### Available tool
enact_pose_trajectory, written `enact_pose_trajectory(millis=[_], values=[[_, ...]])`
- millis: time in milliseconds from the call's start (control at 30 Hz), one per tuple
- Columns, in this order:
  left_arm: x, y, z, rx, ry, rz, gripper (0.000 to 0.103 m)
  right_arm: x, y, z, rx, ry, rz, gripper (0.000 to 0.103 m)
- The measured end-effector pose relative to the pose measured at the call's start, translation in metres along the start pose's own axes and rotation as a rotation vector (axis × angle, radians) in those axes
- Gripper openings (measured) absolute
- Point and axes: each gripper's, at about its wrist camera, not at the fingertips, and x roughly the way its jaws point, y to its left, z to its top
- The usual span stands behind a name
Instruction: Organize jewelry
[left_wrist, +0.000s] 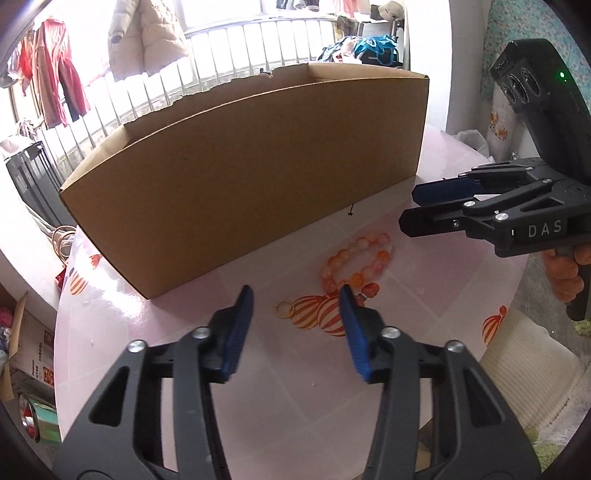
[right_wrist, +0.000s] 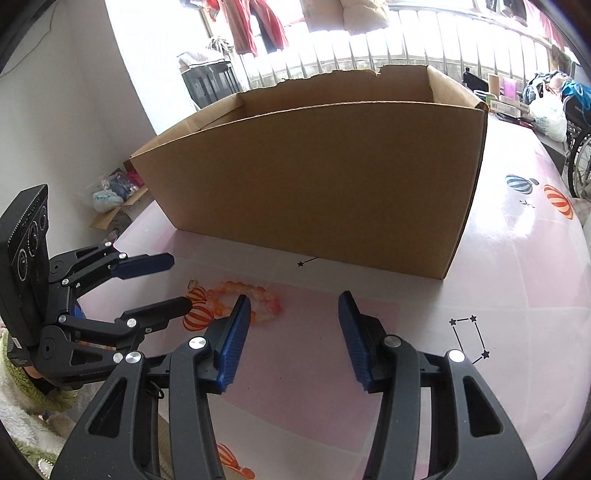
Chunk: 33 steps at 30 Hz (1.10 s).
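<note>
An orange-and-pink bead bracelet lies on the pink tablecloth in front of an open cardboard box. A small gold ring lies just left of it. My left gripper is open low over the table. The ring sits just ahead of its tips, and its right finger overlaps the bracelet's near end. My right gripper is also open, just right of the bracelet, with bare cloth between its pads. Neither holds anything.
The round table has a cloth printed with striped balloons and star lines. The tall box wall blocks the way straight ahead. A cream ribbed cushion lies past the table's right edge. Boxes and clutter stand on the floor to the left.
</note>
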Motion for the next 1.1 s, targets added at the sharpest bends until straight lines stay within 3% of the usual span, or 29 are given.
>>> enact_pose_trajectory(millis=[200,467,667,1100], values=[[0.005,-0.002,0.000,0.006,0.017,-0.024,0.020,0.002,0.002,0.000,-0.001,0.002,0.003,0.048],[0.013,0.005,-0.002,-0.035,0.051,-0.041,0.012,0.000,0.002,0.001,-0.004,-0.005,0.008,0.048],[0.014,0.016,-0.003,-0.089,0.047,-0.056,0.000,-0.002,0.003,0.001,-0.014,-0.009,0.012,0.048],[0.013,0.028,-0.010,-0.172,0.033,-0.070,0.000,0.018,0.020,0.007,-0.105,0.061,0.008,0.031]])
